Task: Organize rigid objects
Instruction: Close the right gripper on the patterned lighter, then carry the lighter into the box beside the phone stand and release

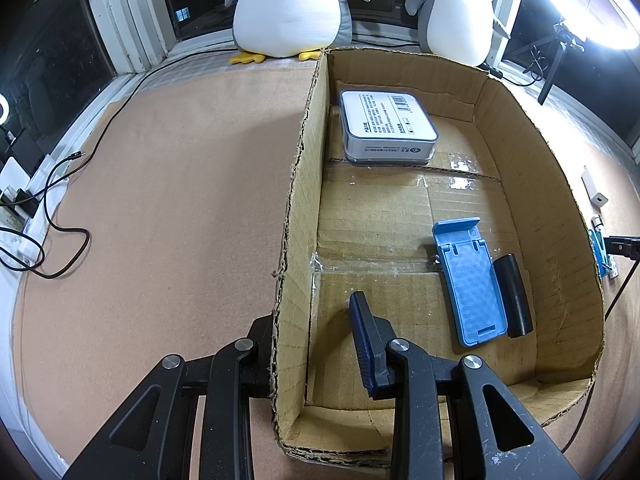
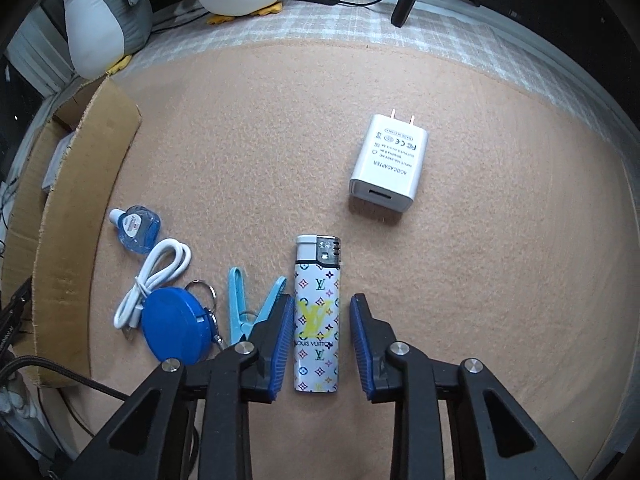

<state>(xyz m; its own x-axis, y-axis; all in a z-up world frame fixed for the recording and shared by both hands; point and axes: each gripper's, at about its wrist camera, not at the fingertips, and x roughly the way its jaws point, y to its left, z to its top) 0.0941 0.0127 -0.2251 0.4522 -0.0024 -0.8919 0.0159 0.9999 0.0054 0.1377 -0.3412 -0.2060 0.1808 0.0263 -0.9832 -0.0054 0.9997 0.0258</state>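
Observation:
An open cardboard box [image 1: 304, 184] holds a white labelled case [image 1: 386, 128], a blue phone stand [image 1: 470, 280] and a black cylinder [image 1: 514, 294]. My left gripper [image 1: 312, 312] is open and straddles the box's left wall, one finger outside and one inside, holding nothing. On the mat right of the box, a patterned white lighter [image 2: 318, 320] lies between the fingers of my open right gripper [image 2: 322, 300], which do not press it. A white AC adapter [image 2: 390, 164] lies farther ahead to the right.
Left of the lighter lie a light-blue clip [image 2: 240, 304], a blue round tape measure [image 2: 176, 330], a coiled white cable [image 2: 154, 280] and a small blue bottle [image 2: 138, 228]. The box wall [image 2: 68, 216] stands at the left. Two plush penguins [image 1: 288, 8] sit at the back. A black cable [image 1: 68, 200] trails on the left.

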